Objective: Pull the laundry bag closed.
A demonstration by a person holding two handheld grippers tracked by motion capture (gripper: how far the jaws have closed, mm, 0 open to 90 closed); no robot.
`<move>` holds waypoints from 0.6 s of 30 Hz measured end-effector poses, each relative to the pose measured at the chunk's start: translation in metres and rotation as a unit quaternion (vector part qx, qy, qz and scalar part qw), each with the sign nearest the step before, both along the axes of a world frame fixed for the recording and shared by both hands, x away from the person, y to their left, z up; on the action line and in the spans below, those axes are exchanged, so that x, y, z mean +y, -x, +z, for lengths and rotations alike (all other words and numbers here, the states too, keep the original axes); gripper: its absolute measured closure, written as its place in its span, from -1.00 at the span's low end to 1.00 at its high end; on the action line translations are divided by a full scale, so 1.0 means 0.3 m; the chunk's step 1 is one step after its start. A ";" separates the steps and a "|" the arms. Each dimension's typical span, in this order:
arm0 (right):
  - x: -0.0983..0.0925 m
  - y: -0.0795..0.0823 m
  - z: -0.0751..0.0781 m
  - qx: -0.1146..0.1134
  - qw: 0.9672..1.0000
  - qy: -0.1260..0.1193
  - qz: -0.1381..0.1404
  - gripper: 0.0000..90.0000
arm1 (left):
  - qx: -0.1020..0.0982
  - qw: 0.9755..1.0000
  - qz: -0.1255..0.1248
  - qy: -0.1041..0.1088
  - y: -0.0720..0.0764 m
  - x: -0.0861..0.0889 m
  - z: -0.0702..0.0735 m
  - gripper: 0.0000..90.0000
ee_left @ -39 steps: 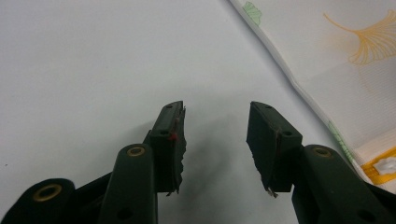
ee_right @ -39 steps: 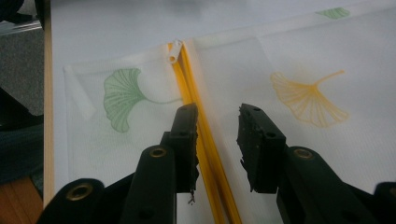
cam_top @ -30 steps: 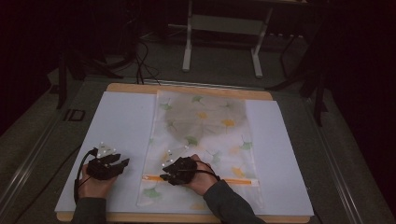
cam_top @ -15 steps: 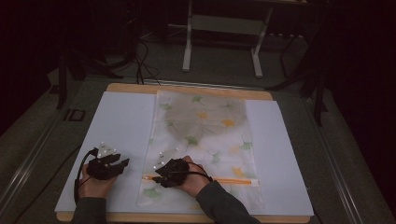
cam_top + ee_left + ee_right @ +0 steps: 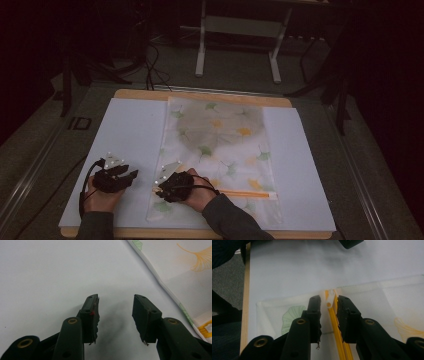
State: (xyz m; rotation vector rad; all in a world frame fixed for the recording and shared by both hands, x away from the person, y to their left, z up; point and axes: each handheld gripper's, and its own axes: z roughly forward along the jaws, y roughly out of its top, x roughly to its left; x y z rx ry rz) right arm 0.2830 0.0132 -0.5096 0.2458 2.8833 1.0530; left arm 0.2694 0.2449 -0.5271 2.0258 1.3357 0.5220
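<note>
Right claw [image 5: 329, 315] astride zipper slider [image 5: 329, 300], bag edge [image 5: 287, 301] near, jaws closing

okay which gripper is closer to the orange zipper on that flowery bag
Right. The right gripper has its jaws on either side of the orange zipper at the flowery bag's edge. The left gripper rests apart on the white table sheet, jaws open.
</note>
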 end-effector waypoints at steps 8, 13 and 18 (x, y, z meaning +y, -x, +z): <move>0.042 -0.004 -0.019 0.000 1.000 0.005 -0.001 0.57 | 0.000 1.000 0.000 -0.001 -0.001 0.000 -0.001 0.25; 0.061 -0.011 -0.026 0.002 1.000 0.009 0.000 0.57 | 0.000 1.000 -0.001 -0.003 -0.001 0.000 -0.001 0.25; 0.069 -0.029 -0.034 0.012 1.000 0.016 -0.001 0.62 | 0.000 1.000 -0.002 -0.004 -0.001 -0.001 -0.001 0.25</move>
